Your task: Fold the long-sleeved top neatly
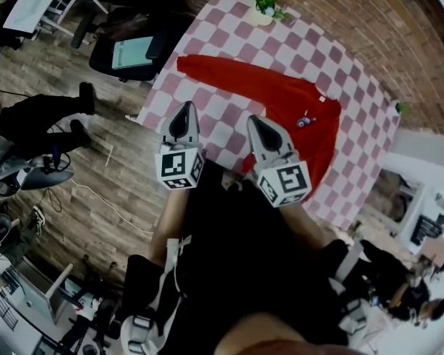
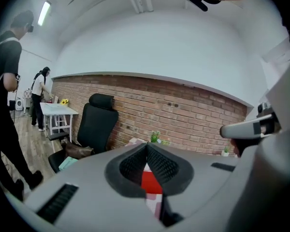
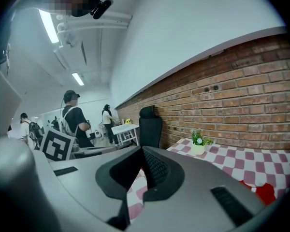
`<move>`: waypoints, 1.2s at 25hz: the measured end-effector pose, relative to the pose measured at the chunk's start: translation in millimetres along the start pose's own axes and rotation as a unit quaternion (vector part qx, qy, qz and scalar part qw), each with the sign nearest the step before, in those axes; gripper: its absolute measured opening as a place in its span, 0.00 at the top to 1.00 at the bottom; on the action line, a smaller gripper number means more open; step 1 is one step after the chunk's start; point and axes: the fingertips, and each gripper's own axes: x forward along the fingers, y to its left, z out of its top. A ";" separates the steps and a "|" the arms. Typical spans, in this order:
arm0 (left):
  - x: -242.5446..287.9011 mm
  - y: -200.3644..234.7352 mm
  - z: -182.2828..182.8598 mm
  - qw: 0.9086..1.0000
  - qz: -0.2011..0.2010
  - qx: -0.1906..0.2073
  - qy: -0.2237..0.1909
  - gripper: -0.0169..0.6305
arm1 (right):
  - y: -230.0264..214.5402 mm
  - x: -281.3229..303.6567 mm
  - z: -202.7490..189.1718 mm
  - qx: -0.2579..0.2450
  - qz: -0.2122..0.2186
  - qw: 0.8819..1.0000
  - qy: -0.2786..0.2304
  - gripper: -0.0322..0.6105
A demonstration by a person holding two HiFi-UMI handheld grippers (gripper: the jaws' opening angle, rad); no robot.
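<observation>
A red long-sleeved top [image 1: 281, 102] lies spread on the pink-and-white checked tablecloth [image 1: 207, 102], one sleeve stretched toward the far left, the other hanging toward the table's near right edge. A small print marks its chest. Both grippers hover at the table's near edge, short of the garment. My left gripper [image 1: 183, 114] is shut and holds nothing. My right gripper [image 1: 256, 122] is shut and holds nothing too. In the left gripper view a strip of the red top [image 2: 151, 181] shows past the closed jaws. In the right gripper view a bit of the red top [image 3: 266, 193] lies at the lower right.
A small potted plant [image 1: 266, 6] stands at the table's far edge, by the brick wall. A black office chair [image 1: 129, 46] with a teal pad sits left of the table. People stand by a white desk [image 2: 58, 111] farther off. Cables lie on the wooden floor.
</observation>
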 end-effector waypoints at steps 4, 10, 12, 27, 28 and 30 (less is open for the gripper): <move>29.7 33.0 -13.0 1.000 0.011 -0.008 0.023 0.96 | 2.1 30.2 10.7 -0.004 -0.003 1.000 0.001 0.94; 67.0 64.7 -38.5 0.998 0.008 -0.027 0.056 0.96 | 4.0 62.8 13.7 -0.005 -0.013 1.000 0.012 0.94; 81.4 75.3 -51.6 0.997 0.012 -0.039 0.072 0.96 | 2.9 71.7 13.4 -0.003 -0.017 1.000 0.017 0.94; 176.4 130.8 -154.5 0.973 0.032 -0.117 0.197 0.69 | -14.2 113.8 9.0 0.000 -0.048 0.998 0.051 0.94; 180.3 133.5 -161.2 0.969 0.036 -0.134 0.204 0.67 | -15.5 114.4 9.2 0.002 -0.050 0.997 0.052 0.94; 186.0 137.9 -172.4 0.962 0.043 -0.162 0.216 0.65 | -17.5 115.1 9.0 0.002 -0.055 0.997 0.052 0.94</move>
